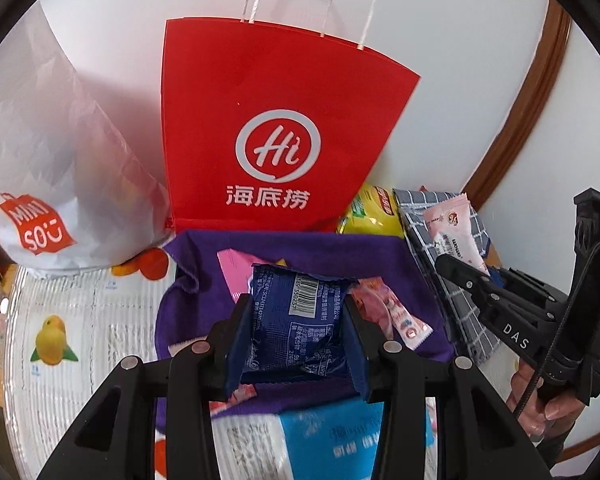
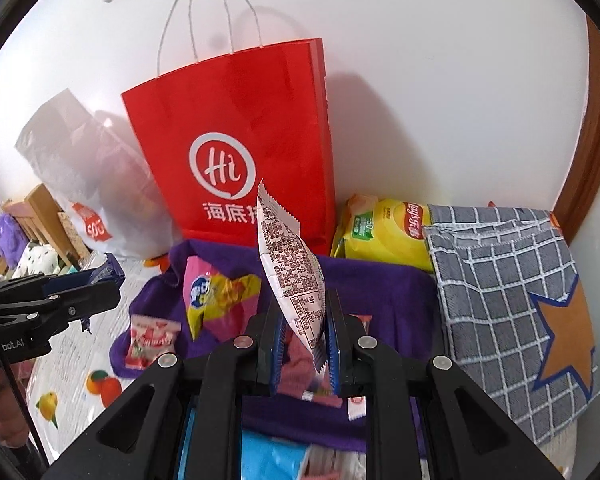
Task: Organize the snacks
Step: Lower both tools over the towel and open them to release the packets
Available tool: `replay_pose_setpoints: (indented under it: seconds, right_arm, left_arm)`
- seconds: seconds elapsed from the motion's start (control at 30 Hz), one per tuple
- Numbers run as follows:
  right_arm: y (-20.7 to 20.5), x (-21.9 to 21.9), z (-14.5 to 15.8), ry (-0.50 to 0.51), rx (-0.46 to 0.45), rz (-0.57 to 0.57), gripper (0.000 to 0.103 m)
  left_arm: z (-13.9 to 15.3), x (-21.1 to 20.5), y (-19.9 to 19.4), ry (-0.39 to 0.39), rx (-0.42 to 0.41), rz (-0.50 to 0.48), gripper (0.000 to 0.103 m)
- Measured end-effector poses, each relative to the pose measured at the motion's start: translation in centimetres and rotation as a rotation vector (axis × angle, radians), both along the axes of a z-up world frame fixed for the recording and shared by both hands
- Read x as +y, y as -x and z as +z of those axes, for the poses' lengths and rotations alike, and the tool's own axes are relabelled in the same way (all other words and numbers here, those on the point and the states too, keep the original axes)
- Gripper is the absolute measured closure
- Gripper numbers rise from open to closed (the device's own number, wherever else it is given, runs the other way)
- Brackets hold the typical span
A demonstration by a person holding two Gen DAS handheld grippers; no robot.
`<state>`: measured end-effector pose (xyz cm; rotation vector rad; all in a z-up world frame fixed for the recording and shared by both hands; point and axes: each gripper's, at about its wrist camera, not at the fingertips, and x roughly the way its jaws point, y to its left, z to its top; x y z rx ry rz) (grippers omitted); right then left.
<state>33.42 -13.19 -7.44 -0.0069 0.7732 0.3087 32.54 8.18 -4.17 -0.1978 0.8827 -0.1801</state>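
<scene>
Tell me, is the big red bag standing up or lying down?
Standing up. The red paper bag rests on its flat bottom against the white wall, with its white string handles pointing upward above the purple cloth.

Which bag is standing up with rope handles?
The red bag against the wall; the white bag beside it slumps with no handles showing.

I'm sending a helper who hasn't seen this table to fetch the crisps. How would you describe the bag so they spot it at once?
Find the tall red paper bag standing against the wall. Just to its right, at its foot, lies the crisp bag, wedged between the red bag and a grey checked cloth. It is the only bright yellow packet, with a red oval logo; the other snacks are small pink, white or blue sachets.
</scene>
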Motion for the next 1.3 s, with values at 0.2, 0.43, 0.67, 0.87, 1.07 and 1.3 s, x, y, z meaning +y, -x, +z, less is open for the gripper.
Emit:
replay_pose_setpoints:
  seconds: [0.2, 0.43, 0.67, 0.87, 1.07, 1.3]
  right_arm:
    - [-2.3, -0.1, -3.1, 0.007, 0.055, -0.005, 0.085]
    - [-4.0, -1.4, -5.5, 0.044, 0.106, -0.029, 0.085]
    - [-5.3, -2.1, -7.5, 0.056, 0.161, -0.053, 0.085]
    - [-5.2, -1.3, -8.1, 0.076, 0.176, -0.019, 0.085]
    - [-5.3, -0.9, -8.7, 0.121, 0.176, -0.030, 0.085]
    - [-5.5, -0.6, -9.3, 0.120, 0.206, -0.008, 0.083]
  left_arm:
    - [-3.0, 1.2, -1.6, -0.009, 0.038, 0.024, 0.063]
    - [-5.2, 3.3, -2.7, 0.010, 0.088, 0.062, 0.063]
    - [-6.2, 3.7, -3.1, 0.010, 0.116, 0.071, 0.063]
    - [-7.5, 3.1, -3.7, -0.023, 0.166, 0.057, 0.063]
    - [-8.4, 2.5, -4.1, -0.053, 0.204, 0.056, 0.063]
    - [-9.1, 1.6, -4.2, -0.072, 0.231, 0.019, 0.063]
